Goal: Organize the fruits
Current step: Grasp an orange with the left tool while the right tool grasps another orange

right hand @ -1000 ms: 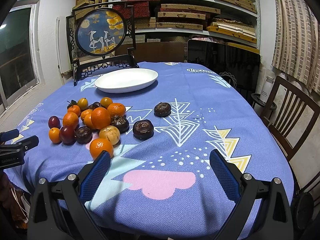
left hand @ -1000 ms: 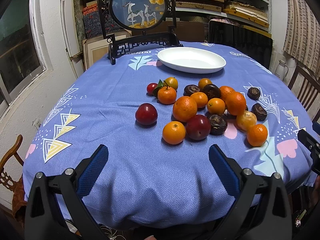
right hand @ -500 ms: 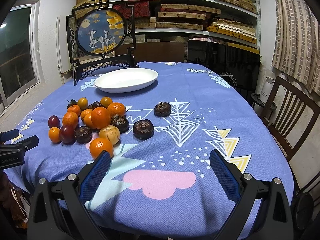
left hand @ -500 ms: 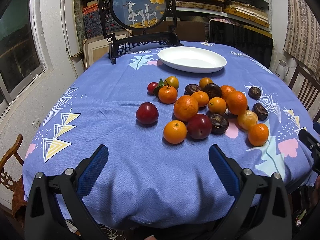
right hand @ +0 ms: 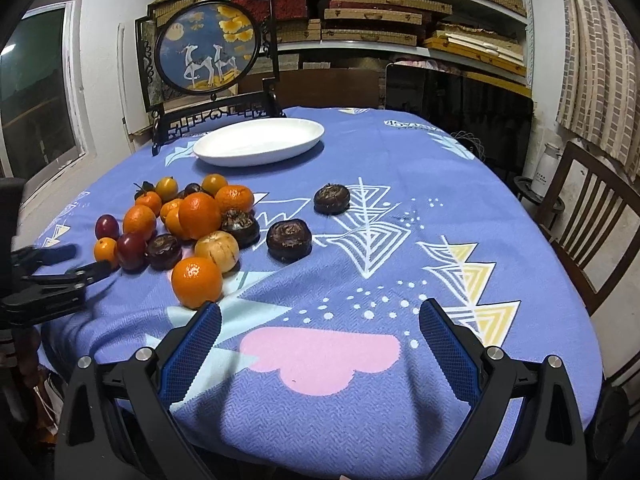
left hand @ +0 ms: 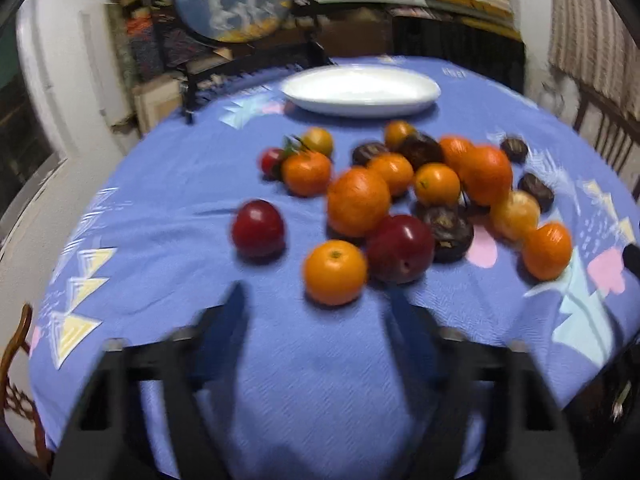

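1. On the blue patterned tablecloth (right hand: 360, 420) we see the fruit pile (right hand: 188, 224): oranges, red plums and dark brown fruits clustered left of centre, two dark fruits (right hand: 289, 239) lying apart to its right.
2. Behind the pile we find an empty white oval plate (right hand: 260, 142).
3. Our left gripper (left hand: 320, 304) is closing, its jaws half narrowed with nothing between them, just short of the nearest small orange (left hand: 335, 272).
4. Our right gripper (right hand: 320, 320) stands wide and holds nothing.
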### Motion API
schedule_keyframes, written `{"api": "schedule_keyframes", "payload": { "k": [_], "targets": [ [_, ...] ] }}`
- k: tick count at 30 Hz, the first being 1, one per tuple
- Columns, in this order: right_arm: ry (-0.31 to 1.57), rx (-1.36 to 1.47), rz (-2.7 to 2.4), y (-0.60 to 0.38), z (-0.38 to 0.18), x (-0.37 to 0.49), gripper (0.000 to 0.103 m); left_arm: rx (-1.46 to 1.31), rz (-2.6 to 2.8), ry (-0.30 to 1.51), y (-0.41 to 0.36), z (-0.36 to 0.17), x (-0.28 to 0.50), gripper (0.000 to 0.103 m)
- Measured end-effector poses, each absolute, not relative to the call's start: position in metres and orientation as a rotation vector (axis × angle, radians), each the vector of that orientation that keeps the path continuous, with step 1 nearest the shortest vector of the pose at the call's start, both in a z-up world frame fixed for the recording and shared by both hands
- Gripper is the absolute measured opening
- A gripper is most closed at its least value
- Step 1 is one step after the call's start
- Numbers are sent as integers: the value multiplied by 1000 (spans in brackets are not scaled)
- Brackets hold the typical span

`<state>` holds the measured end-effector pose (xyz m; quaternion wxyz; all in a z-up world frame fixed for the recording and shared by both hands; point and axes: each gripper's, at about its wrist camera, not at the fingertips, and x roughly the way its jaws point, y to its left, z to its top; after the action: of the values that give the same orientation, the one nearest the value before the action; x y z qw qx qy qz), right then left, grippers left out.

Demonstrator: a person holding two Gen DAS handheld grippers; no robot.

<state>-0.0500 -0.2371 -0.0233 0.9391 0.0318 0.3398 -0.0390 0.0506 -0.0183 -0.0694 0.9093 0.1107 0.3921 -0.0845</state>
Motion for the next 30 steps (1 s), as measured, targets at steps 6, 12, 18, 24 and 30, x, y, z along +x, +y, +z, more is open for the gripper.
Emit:
{"api": "schedule_keyframes", "payload": {
  "k": [6,12,18,24,30],
  "targets": [
    [719,74,-37,-240,-29,-46,97,196,-227,798,-17,-74,65,35],
    [777,6,162,-207,-37,-34,71,158,-261,786,-8,-68,55,34],
    [795,-40,238,-177,-34,-11,68,138,-267,757,2,-55,40,34],
    [854,-4,266,-170,-44,17,41,125,-273,765,7,-55,37,34],
    [839,69,288,-183,-36,12,41,107,-289,765,10,-52,41,34]
  ]
}}
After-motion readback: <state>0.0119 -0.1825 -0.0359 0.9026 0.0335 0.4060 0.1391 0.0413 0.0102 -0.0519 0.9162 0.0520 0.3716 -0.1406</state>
